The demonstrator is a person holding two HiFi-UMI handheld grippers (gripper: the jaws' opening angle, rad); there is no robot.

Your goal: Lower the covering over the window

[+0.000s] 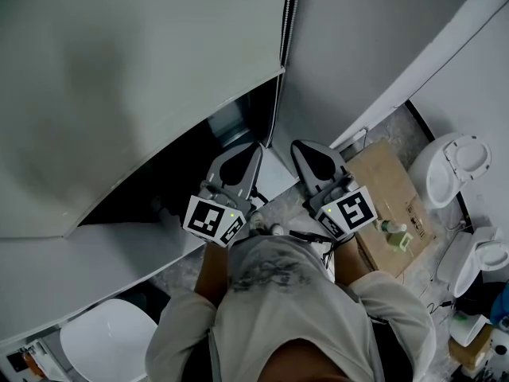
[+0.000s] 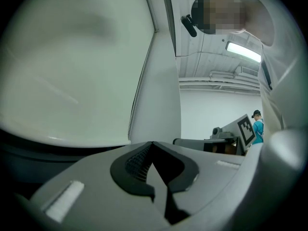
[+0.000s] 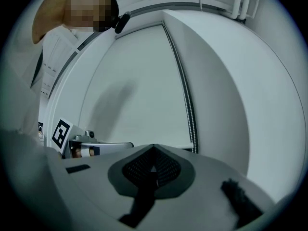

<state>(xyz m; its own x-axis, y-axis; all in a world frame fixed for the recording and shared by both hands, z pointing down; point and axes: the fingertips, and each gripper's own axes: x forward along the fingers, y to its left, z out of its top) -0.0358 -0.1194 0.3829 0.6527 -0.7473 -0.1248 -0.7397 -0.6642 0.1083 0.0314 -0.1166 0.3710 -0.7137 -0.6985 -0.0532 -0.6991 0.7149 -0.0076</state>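
Observation:
A white roller blind [image 1: 119, 94] hangs part-way down the window, with the dark opening [image 1: 175, 173] showing under its bottom edge. Its bead chain [image 1: 277, 110] drops along the blind's right side, between my two grippers. My left gripper [image 1: 250, 151] sits just left of the chain, my right gripper [image 1: 302, 150] just right of it. Both point at the window, jaws shut. In the left gripper view the chain [image 2: 134, 105] passes behind the left jaw of the left gripper [image 2: 153, 144]. The right gripper view shows the chain [image 3: 185, 95] right of the right gripper [image 3: 154, 149]. Nothing shows between either pair of pads.
A white sill [image 1: 119, 253] runs below the window. To the right, a cardboard box [image 1: 390, 197] stands on the floor with a small green bottle [image 1: 395, 235] on it. White toilets [image 1: 453, 165] stand further right, and another white fixture [image 1: 103, 344] at bottom left.

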